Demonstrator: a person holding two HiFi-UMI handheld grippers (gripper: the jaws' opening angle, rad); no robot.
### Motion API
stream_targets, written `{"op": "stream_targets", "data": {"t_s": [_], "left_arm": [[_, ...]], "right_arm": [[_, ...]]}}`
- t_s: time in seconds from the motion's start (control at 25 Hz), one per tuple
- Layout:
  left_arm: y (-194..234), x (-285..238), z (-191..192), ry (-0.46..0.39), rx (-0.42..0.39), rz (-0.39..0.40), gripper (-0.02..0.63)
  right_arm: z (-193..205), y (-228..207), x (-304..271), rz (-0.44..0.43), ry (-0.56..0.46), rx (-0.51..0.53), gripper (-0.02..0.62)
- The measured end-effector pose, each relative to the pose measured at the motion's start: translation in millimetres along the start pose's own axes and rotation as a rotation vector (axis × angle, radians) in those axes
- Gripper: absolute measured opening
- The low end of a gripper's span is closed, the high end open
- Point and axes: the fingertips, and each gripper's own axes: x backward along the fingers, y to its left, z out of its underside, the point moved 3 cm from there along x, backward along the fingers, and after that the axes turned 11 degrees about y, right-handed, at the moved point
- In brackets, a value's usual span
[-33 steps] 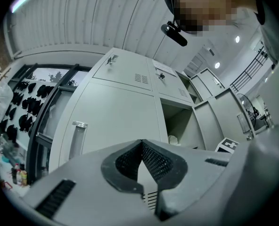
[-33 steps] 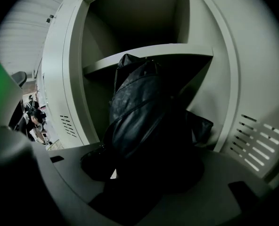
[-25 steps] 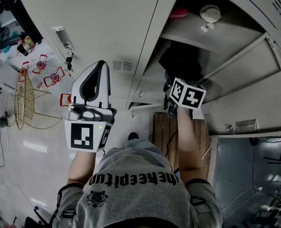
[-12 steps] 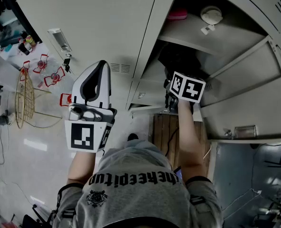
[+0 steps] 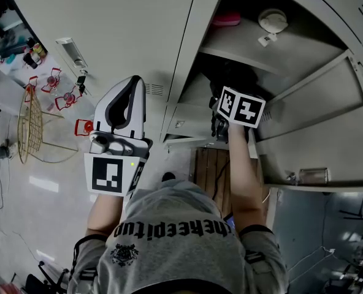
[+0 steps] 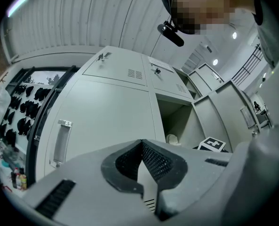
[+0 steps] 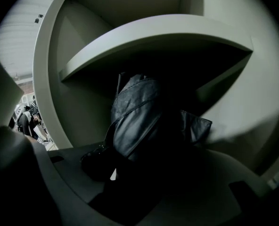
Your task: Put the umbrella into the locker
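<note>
A folded black umbrella (image 7: 135, 117) is inside the open locker compartment (image 5: 230, 72), under a shelf (image 7: 153, 36). My right gripper (image 7: 130, 173) is shut on the umbrella's lower end. In the head view the right gripper (image 5: 225, 97) reaches into the dark compartment, and only its marker cube shows clearly. My left gripper (image 5: 130, 83) is held up in front of the closed locker door (image 5: 126, 29). Its jaws are shut with nothing between them, as the left gripper (image 6: 142, 144) view shows.
The shelf above (image 5: 249, 45) carries a pink item (image 5: 225, 19) and a white round object (image 5: 272, 18). The open locker door (image 5: 316, 133) swings out at the right. A wire rack (image 5: 31, 124) and red items (image 5: 53, 78) lie on the floor at the left.
My right gripper has moved a little further into the locker with the umbrella. The left gripper has hardly moved.
</note>
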Motion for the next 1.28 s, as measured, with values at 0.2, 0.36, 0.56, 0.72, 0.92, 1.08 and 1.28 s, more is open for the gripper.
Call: {"op": "stream_targets", "data": {"t_s": [0.2,0.36,0.56,0.72,0.92,1.08,1.28], "left_arm": [[-7,-3,-2,-0.01,-0.007,0.005,0.005],[-6,-3,-2,0.007,-0.014,-0.013,0.005],[-6,-2,-1,0.013,-0.015,-0.02,0.005],[-9,-2,0,0.018,-0.021,-0.022,0.005],[-10,-1,1,0.013,-0.029,-0.017,0.005],[-10,-2,0,0.017,-0.021,-0.023,0.005],[-12,-5,1,0.027,-0.03,-0.024,0.005]], "right_arm": [[-4,1,-8,-0.004,-0.012,0.031,0.259],[-6,1,-14,-0.004,-0.013,0.036,0.261],[-9,-2,-19,0.002,0.004,0.012,0.261],[-9,-3,-24,0.006,0.022,0.012,0.261],[-14,-2,-22,0.014,0.014,0.028,0.261],[-25,-4,-21,0.029,-0.003,0.035,0.261],[-29,-6,-27,0.022,0.01,0.019,0.261]]}}
